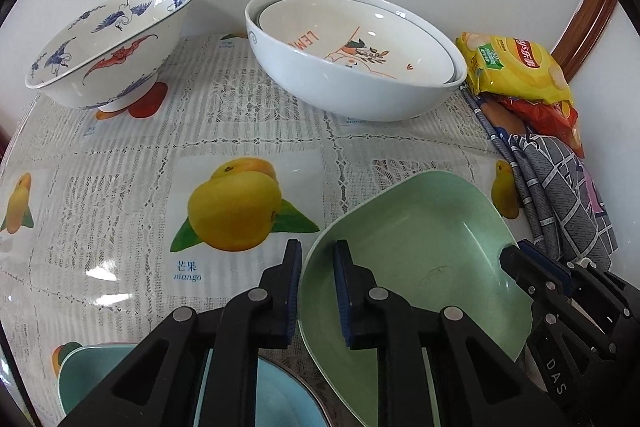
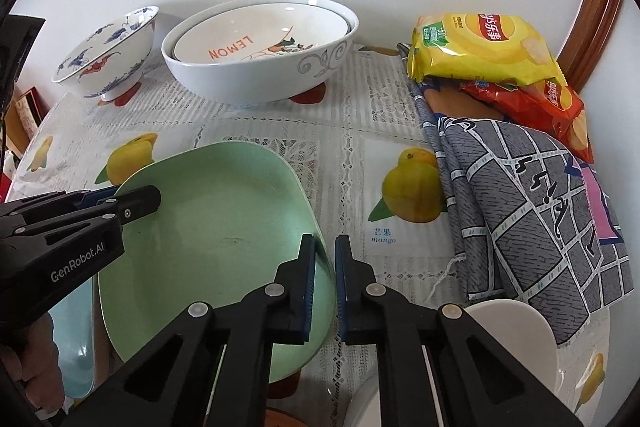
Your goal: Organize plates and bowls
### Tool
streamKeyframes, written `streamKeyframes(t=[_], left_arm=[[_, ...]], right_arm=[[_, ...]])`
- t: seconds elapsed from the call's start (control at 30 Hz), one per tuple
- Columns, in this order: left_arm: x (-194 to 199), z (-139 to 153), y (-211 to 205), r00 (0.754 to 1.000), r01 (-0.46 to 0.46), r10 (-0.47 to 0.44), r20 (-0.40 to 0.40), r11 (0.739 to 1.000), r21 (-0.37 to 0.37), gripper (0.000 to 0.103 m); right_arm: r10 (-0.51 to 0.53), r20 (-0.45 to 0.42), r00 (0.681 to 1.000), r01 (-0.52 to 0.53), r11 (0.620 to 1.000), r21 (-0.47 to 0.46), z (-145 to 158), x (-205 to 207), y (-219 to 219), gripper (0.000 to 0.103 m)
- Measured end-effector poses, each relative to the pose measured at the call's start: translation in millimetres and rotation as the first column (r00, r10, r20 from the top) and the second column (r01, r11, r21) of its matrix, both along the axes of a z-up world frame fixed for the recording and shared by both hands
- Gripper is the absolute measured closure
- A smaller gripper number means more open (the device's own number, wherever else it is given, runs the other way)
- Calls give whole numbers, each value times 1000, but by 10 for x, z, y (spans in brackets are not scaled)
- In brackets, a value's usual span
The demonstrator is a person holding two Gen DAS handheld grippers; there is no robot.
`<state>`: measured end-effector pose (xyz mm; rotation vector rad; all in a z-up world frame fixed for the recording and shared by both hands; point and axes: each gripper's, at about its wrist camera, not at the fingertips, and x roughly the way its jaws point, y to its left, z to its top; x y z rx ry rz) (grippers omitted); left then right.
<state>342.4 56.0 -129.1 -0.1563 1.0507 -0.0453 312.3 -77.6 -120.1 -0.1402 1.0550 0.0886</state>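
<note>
Black fingers on both sides are clamped on the same green plate (image 2: 208, 227). The left gripper (image 1: 318, 291) pinches its left rim, one finger under the edge and one inside; the right gripper (image 2: 325, 283) bites the opposite rim, fingers nearly together with the thin edge between them. The plate sits tilted, just above the bench (image 1: 120, 163) with its lace-and-mango cloth. A light blue plate (image 1: 280, 395) lies below the left gripper, partly hidden. Farther back, near the wall, a large white bowl (image 2: 260, 75) holds a smaller bowl lettered LEMON (image 2: 256, 35), and a blue-and-red patterned bowl (image 1: 108, 43) stands beside them. Off right, a yellow chip bag (image 2: 480, 47) rests on a red one, beside a grey patterned cloth (image 2: 520, 211).
</note>
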Motion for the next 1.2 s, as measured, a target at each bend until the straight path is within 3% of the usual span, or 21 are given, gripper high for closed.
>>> streamKeyframes(t=[0.43, 1.2], left_arm=[[-406, 580, 27, 995, 2, -1, 96, 1000, -3, 87], [-1616, 1227, -209, 981, 15, -15, 194, 1000, 2, 87]], right_arm=[[-16, 106, 994, 11, 999, 52, 567, -331, -11, 94], [-77, 197, 977, 56, 992, 111, 1274, -1568, -210, 94]])
